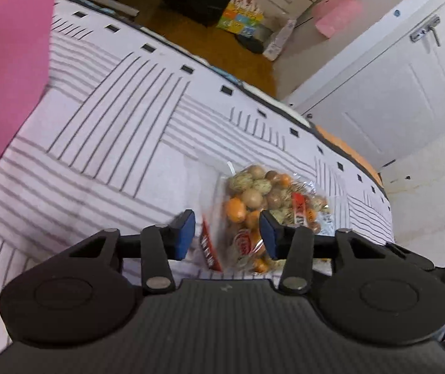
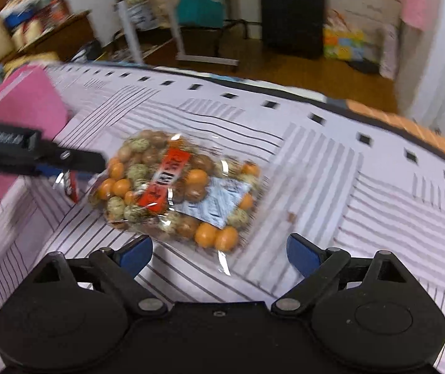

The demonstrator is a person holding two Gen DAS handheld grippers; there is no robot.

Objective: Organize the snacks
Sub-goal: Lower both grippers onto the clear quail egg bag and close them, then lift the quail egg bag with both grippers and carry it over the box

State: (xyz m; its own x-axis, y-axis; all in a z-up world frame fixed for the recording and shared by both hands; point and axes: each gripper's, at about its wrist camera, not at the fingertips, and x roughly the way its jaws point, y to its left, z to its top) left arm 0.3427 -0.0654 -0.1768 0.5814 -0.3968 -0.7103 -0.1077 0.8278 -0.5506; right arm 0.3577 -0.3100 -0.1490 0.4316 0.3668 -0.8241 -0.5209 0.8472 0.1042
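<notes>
- I see one clear snack bag (image 2: 177, 191) of orange, tan and speckled coated nuts, with a red label strip and a pale blue sticker.
- It lies flat on the striped bedsheet (image 2: 362, 205), near its middle.

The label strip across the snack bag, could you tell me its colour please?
Red, running across the clear snack bag; clearest in the right wrist view.

Left gripper (image 1: 227, 233) parted (moderately), right gripper (image 2: 219, 254) spread wide

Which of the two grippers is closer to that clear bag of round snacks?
Left. The left gripper sits at the snack bag, open jaws around its end. The right gripper is open too, just short of the bag's near edge.
</notes>
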